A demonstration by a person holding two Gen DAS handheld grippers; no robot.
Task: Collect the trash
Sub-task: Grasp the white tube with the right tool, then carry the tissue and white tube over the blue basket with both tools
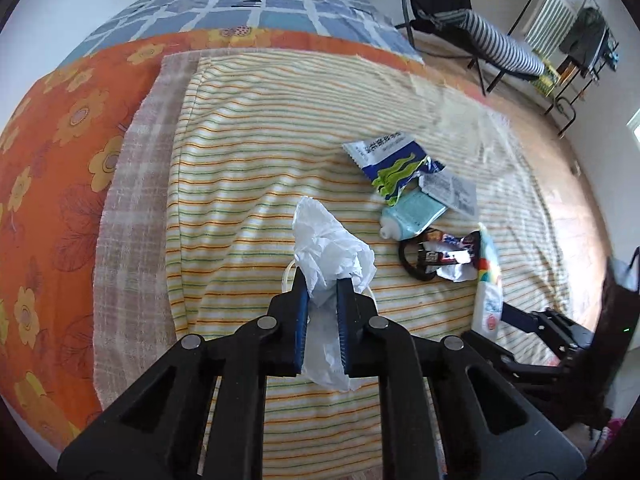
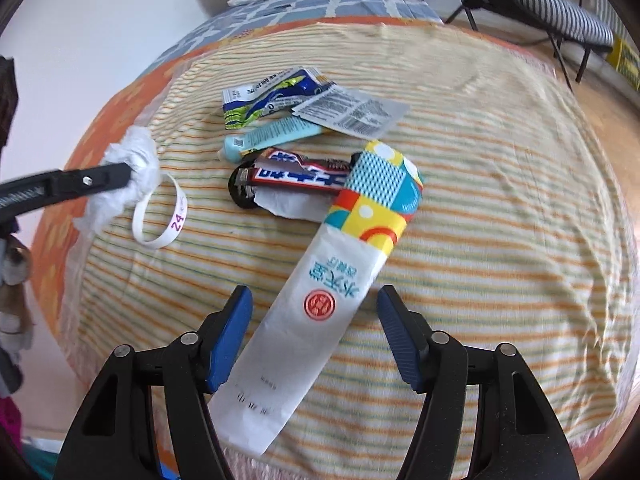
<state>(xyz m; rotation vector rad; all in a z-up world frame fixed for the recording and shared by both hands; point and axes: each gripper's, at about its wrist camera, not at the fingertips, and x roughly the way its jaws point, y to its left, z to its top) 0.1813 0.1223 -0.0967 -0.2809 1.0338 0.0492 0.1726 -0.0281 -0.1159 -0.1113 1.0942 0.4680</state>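
My left gripper (image 1: pixel 323 280) is shut on a crumpled white tissue (image 1: pixel 328 240) over the striped blanket (image 1: pixel 248 160); it also shows in the right wrist view (image 2: pixel 132 160), with the left gripper's finger (image 2: pixel 80 180) on it. My right gripper (image 2: pixel 314 300) is open, its jaws on either side of a long white and colourful wrapper (image 2: pixel 320 312) that lies on the blanket. Beyond lie a red-blue snack wrapper (image 2: pixel 296 176), a light blue tube (image 2: pixel 272 132), a blue-green packet (image 2: pixel 272 94) and a white label sachet (image 2: pixel 352 112). The right gripper (image 1: pixel 532 320) shows at right in the left wrist view.
A white wristband (image 2: pixel 160 212) marked 24 lies beside the tissue. A black ring (image 2: pixel 240 192) sits under the snack wrapper. An orange flowered sheet (image 1: pixel 60 140) and blue checked quilt (image 1: pixel 248 4) cover the bed. A folding chair (image 1: pixel 460 12) stands on the floor at right.
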